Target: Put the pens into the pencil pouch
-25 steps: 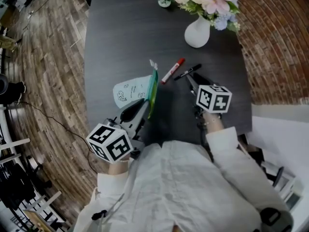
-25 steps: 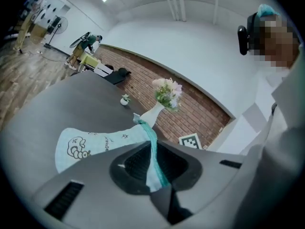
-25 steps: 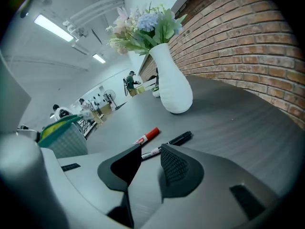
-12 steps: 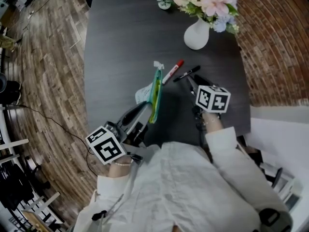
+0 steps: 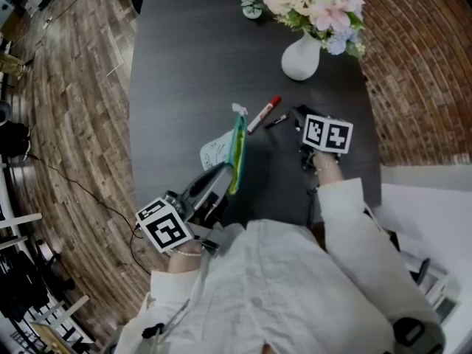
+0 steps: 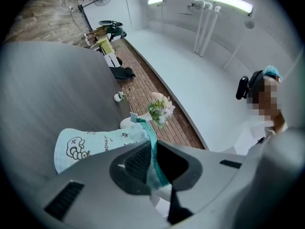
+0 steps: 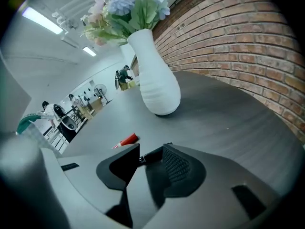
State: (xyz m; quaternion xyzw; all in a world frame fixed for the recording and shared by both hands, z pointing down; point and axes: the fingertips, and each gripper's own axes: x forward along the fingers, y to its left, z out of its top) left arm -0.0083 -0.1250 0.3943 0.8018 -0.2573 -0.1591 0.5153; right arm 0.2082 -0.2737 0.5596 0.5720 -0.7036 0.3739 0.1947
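Two pens lie on the table [image 5: 184, 65]. The black pen [image 7: 150, 157] sits between the opening jaws of the right gripper [image 7: 151, 162], seemingly untouched by the pads. The red pen [image 5: 264, 113] is just beside it. The left gripper [image 6: 152, 163] points level and pinches the pouch [image 6: 95, 144] by its teal zip edge, holding it upright. The right gripper slants downward. The vase [image 5: 301, 54] stands beyond the pens, with bare tabletop left of the pouch.
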